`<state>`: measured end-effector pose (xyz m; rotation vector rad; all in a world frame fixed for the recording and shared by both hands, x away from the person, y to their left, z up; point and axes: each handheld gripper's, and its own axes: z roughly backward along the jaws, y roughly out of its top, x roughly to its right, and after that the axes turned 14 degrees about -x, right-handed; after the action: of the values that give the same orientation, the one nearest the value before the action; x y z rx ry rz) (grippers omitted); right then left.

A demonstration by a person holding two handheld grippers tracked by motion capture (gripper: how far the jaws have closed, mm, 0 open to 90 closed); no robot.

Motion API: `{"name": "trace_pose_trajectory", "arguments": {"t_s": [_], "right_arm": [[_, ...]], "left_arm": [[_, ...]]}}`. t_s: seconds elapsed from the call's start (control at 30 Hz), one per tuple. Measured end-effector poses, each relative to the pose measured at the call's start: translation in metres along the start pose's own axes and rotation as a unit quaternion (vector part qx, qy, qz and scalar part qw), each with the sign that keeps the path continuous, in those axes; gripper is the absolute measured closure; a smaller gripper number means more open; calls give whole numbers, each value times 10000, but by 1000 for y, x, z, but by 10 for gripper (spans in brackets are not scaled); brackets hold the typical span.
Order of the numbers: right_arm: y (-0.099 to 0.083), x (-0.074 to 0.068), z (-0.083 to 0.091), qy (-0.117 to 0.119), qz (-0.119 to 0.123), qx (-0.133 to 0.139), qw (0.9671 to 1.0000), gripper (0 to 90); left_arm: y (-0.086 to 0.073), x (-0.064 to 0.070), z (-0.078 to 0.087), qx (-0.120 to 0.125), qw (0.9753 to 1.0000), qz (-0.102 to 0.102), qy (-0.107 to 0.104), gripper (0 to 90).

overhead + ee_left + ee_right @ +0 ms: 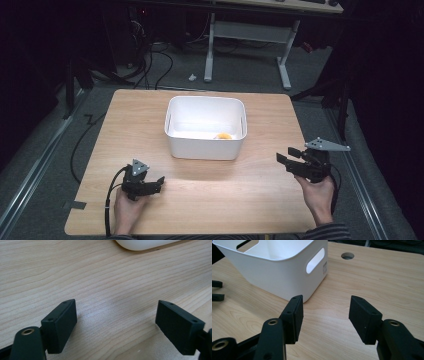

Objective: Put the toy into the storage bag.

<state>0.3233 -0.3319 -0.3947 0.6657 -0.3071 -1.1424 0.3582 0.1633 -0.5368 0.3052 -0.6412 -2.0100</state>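
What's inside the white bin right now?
In the high view, the white bin holds one small orange-yellow item at its near right. The near wall hides the floor strip just behind it.

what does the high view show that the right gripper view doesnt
High view alone: an orange item inside the white bin, the person's hands, the right hand among them, and the floor with a desk frame behind. Right gripper view alone: the bin's handle slot close up and a round hole in the tabletop. Both share the bin, the wooden table and the open right gripper.
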Motion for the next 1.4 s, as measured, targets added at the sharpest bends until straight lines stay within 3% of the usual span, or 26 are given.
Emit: {"name": "trace_pose_trajectory", "arguments": {"t_s": [0.3,0.6,1.07,1.4], "right_arm": [[-9,3,-25,175,-82,-84,9998,418],[-19,3,-47,169,-152,-190,9996,414],[-19,0,-77,2,-47,-381,9993,397],[-20,-6,-95,-263,35,-520,9983,392]], "left_arm": [[0,1,0,-11,10000,-15,29,182],[0,1,0,-10,10000,-20,39,183],[0,1,0,-16,10000,-23,50,186],[0,2,0,-18,10000,-26,62,186]]}}
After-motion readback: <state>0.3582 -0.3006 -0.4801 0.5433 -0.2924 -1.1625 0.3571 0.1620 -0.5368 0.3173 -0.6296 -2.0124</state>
